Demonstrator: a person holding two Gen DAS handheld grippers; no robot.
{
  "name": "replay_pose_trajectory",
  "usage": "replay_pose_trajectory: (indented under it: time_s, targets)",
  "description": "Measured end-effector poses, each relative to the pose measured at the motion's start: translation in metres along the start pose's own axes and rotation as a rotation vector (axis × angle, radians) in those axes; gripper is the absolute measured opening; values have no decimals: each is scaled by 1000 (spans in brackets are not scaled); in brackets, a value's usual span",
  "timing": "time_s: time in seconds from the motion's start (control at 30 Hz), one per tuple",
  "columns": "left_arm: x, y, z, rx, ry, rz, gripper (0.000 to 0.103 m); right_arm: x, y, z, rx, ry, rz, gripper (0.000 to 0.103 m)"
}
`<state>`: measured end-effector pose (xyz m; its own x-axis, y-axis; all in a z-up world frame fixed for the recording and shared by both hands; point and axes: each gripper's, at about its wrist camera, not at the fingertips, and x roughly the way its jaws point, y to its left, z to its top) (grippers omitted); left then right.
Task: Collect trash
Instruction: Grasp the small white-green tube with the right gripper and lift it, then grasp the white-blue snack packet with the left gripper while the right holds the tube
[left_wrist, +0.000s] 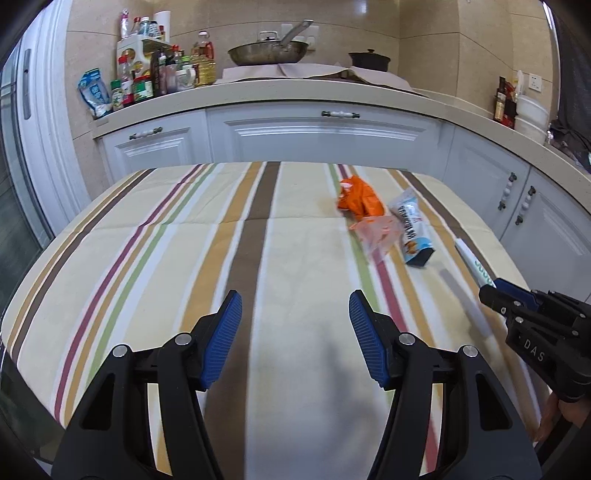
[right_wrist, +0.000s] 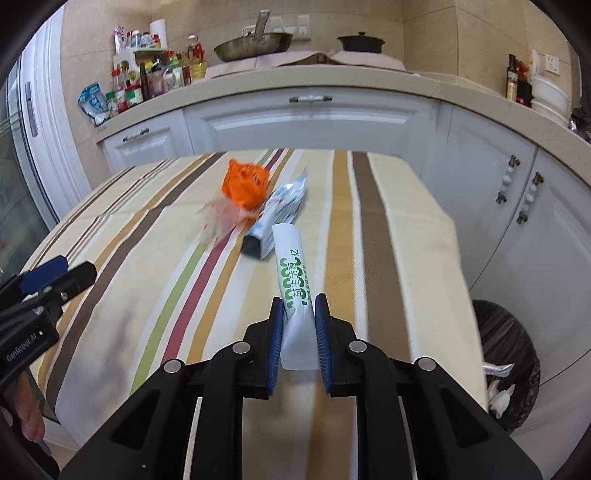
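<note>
The striped tablecloth is covering the table and is serving here as the landmark; a crease is running across its middle. Beyond its far edge, white kitchen cabinets are curving around under a beige countertop, where a steel wok and a dark lidded pot are sitting.

Off the tablecloth's right edge, down on the floor, a bin lined with a black bag is standing, with white scraps showing inside it.

The left gripper is hanging above the near middle of the tablecloth, its blue-padded fingers spread wide with nothing between them. The right gripper is hovering over the near right part of the tablecloth, its pads pinching the lower end of a white tube-like wrapper with green print, which is pointing up and away above the cloth.

On the tablecloth's far right portion, a blue and white snack packet is lying lengthwise, its dark end facing the near side. Just left of it, an orange crumpled plastic bag is resting, and a pale translucent plastic scrap is lying against the near side of that bag, blurred in both views.
</note>
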<state>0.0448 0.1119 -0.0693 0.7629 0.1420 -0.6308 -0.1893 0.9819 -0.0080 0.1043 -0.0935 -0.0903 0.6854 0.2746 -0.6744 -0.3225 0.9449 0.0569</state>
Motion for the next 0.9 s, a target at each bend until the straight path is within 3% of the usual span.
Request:
replay_pose_trajectory:
  time_s: [0.43, 0.77, 0.9]
  targets:
    - [31, -80, 33, 67, 27, -118, 59, -16, -63, 14, 79, -95, -81, 19]
    - [75, -119, 47, 103, 99, -89, 59, -20, -112, 2, 147, -111, -97, 19]
    - [90, -127, 46, 123, 132, -65, 47, -17, -128, -4, 176, -109, -94, 19]
